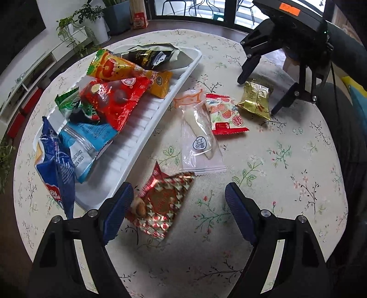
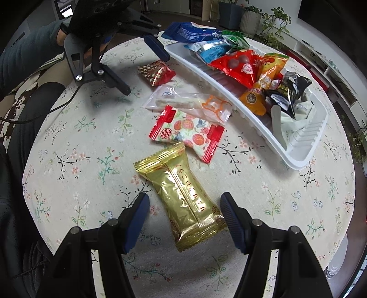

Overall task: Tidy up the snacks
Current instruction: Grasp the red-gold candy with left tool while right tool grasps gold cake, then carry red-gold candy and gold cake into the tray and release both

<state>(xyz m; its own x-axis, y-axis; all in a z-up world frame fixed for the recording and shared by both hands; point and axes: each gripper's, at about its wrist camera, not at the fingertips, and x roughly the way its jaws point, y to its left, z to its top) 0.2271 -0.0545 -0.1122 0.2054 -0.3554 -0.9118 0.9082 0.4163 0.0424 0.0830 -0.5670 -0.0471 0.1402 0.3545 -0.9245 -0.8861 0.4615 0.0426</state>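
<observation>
A white tray (image 1: 158,114) holds several snack packets. On the floral tablecloth lie a red-gold packet (image 1: 162,201), a clear packet with a white bar (image 1: 199,137), a flowered red-edged packet (image 1: 223,114) and a gold packet (image 1: 254,99). My left gripper (image 1: 179,199) is open, and the red-gold packet lies by its left finger. My right gripper (image 2: 183,208) is open around the gold packet (image 2: 183,199), fingers on either side. The tray (image 2: 296,158) also shows at the upper right of the right wrist view. The right gripper (image 1: 255,96) shows in the left wrist view, the left gripper (image 2: 146,68) in the right wrist view.
The round table's edge curves all around. Potted plants (image 1: 91,20) and a low white shelf (image 1: 27,75) stand beyond the far side. A cable (image 2: 45,110) trails off the table at the left of the right wrist view.
</observation>
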